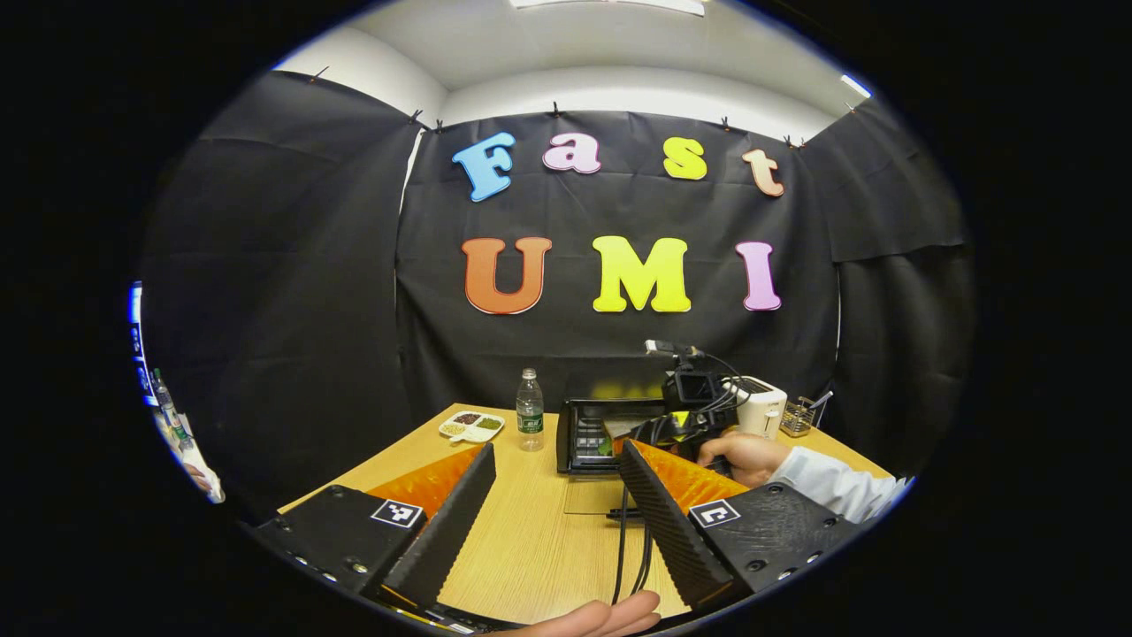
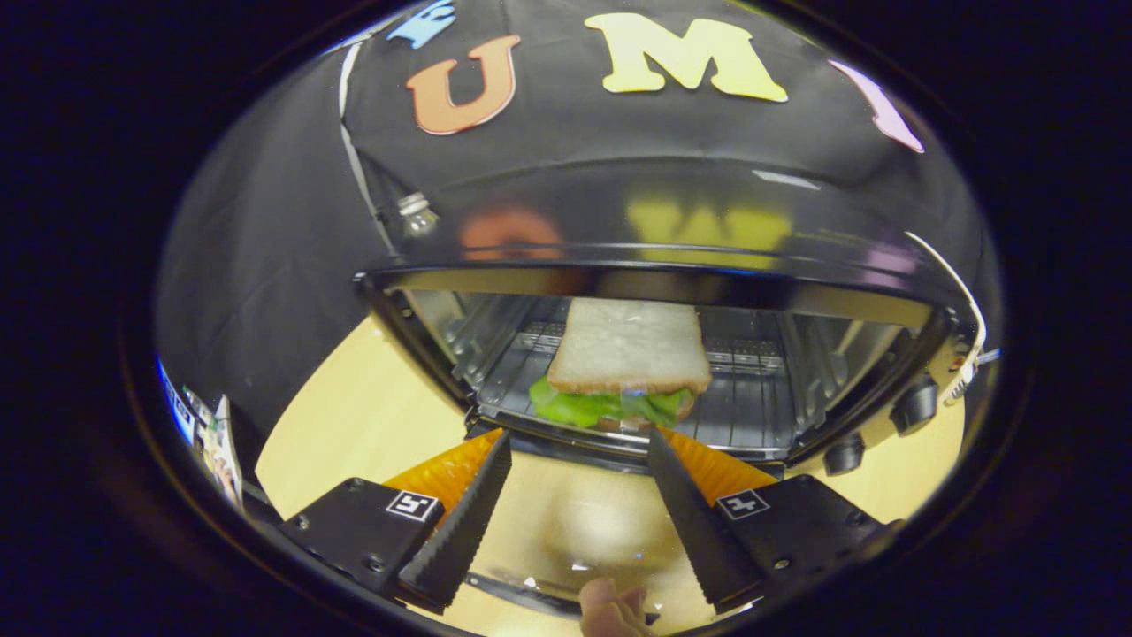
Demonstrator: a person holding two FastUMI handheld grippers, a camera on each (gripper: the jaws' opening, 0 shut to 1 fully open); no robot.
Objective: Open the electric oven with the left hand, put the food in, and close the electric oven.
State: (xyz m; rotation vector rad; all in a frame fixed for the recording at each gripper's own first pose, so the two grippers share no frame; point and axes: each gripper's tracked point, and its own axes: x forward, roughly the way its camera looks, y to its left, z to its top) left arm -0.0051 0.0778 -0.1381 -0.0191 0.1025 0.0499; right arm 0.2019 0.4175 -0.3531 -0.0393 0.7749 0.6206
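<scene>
On the wooden table (image 1: 531, 540), taken left to right with the electric oven (image 1: 606, 433) as landmark, left gripper view:

- Divided snack plate (image 1: 471, 425): well left of the oven, near the table's far edge, holding small dark, pale and green portions.
- Water bottle (image 1: 530, 410): upright, just left of the oven, between it and the plate.
- Electric oven: dark body at the far middle of the table, door (image 1: 591, 495) dropped flat toward the viewer.
- Right gripper (image 1: 681, 425): in front of the oven's right part, held by a hand (image 1: 743, 456) in a pale sleeve, partly hiding the oven front; black cables (image 1: 630, 548) trail from it across the table.
- White toaster (image 1: 762, 407): just right of the oven.
- Wire holder (image 1: 798, 416): right of the toaster, at the table's edge.
- Left gripper (image 1: 557, 456): fingers spread wide, nothing between them, hanging above the table well short of the oven.

Right gripper view, close at the oven mouth:

- Sandwich (image 2: 623, 367): white bread over green lettuce, lying on the wire rack (image 2: 752, 416) inside the oven cavity, near the front.
- Control knobs (image 2: 911, 407): on the oven's right side.
- Right gripper: fingers spread wide, empty, tips just at the oven's front sill, apart from the sandwich, above the lowered glass door.
</scene>
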